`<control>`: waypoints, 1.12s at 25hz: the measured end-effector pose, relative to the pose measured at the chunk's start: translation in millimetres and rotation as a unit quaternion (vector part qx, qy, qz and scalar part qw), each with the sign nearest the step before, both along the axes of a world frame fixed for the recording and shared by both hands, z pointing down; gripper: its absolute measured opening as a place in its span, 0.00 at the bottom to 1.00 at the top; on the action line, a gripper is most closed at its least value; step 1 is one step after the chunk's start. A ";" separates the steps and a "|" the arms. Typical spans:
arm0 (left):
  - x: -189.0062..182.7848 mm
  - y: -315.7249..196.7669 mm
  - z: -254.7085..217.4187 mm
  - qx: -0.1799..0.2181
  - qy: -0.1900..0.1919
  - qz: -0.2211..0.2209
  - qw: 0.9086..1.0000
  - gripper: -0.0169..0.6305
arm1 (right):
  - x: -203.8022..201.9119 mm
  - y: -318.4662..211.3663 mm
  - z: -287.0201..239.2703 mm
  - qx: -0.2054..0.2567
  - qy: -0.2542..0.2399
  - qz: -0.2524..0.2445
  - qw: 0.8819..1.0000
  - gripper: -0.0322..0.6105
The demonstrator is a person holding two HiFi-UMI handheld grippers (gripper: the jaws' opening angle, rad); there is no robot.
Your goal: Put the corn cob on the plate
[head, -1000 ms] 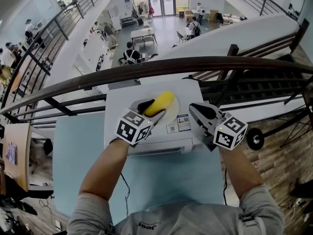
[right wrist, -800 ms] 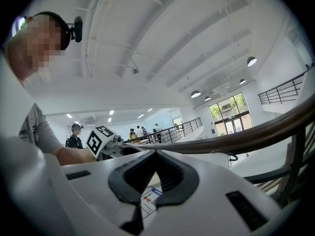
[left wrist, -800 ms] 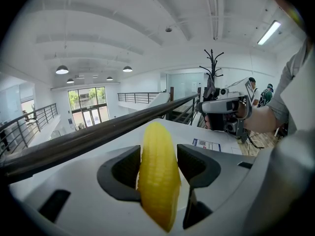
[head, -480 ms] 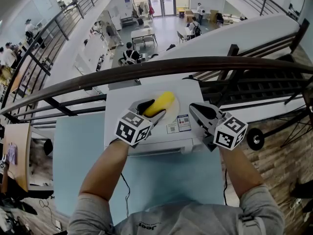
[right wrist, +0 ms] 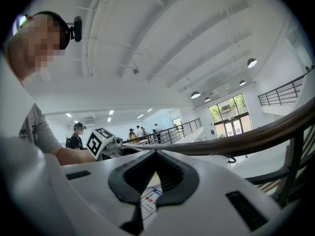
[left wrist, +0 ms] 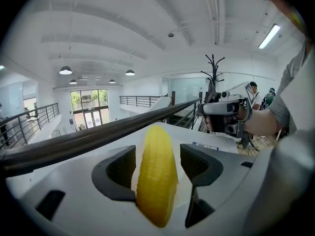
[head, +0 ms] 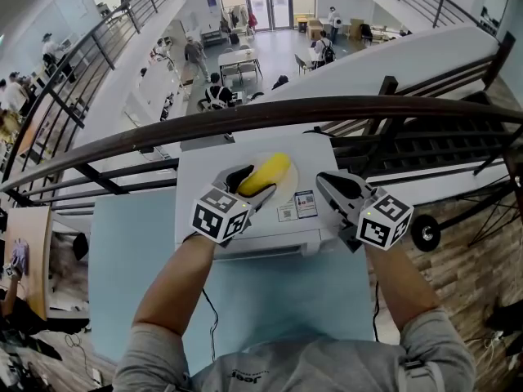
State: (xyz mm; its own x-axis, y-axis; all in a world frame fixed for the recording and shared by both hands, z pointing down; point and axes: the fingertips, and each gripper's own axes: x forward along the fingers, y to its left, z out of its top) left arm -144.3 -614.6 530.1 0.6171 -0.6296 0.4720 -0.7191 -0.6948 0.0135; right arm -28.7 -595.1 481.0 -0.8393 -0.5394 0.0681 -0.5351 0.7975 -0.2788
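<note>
Yellow and ribbed, the corn cob (head: 265,174) lies over the pale plate (head: 288,184) on the far half of the white table (head: 204,170), and its long axis runs from about 7 o'clock to 1 o'clock in the head view. My left gripper (head: 250,188) comes to it from 7 o'clock. In the left gripper view the corn cob (left wrist: 156,176) stands between my two dark fingers (left wrist: 115,173), which are opening now. A strip of plate shows between the cob and the finger at 3 o'clock, while the finger at 9 o'clock is just beside the cob. I cannot tell if the cob's near end already rests on the plate. My right gripper (head: 325,184) waits at 3 o'clock from the plate, apart from it. Its fingers (right wrist: 174,181) are together at the tips and hold nothing. Two small printed labels (head: 298,205) lie at 5 o'clock from the plate.
</note>
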 end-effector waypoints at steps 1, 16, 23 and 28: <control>-1.3 0.5 -1.1 0.001 0.002 -0.003 1.000 0.47 | 0.3 0.7 -1.0 0.000 0.001 0.000 1.000 0.08; -33.9 34.3 -52.6 0.054 0.050 -0.068 0.995 0.50 | 15.5 32.1 -22.8 0.005 0.014 0.016 1.000 0.08; -37.3 84.7 -77.5 0.060 0.081 -0.074 0.992 0.50 | 23.7 67.6 -37.0 0.007 0.019 0.023 1.000 0.08; -41.8 127.3 -93.7 0.061 0.105 -0.081 0.989 0.50 | 31.4 96.5 -50.0 0.011 0.025 0.027 0.999 0.08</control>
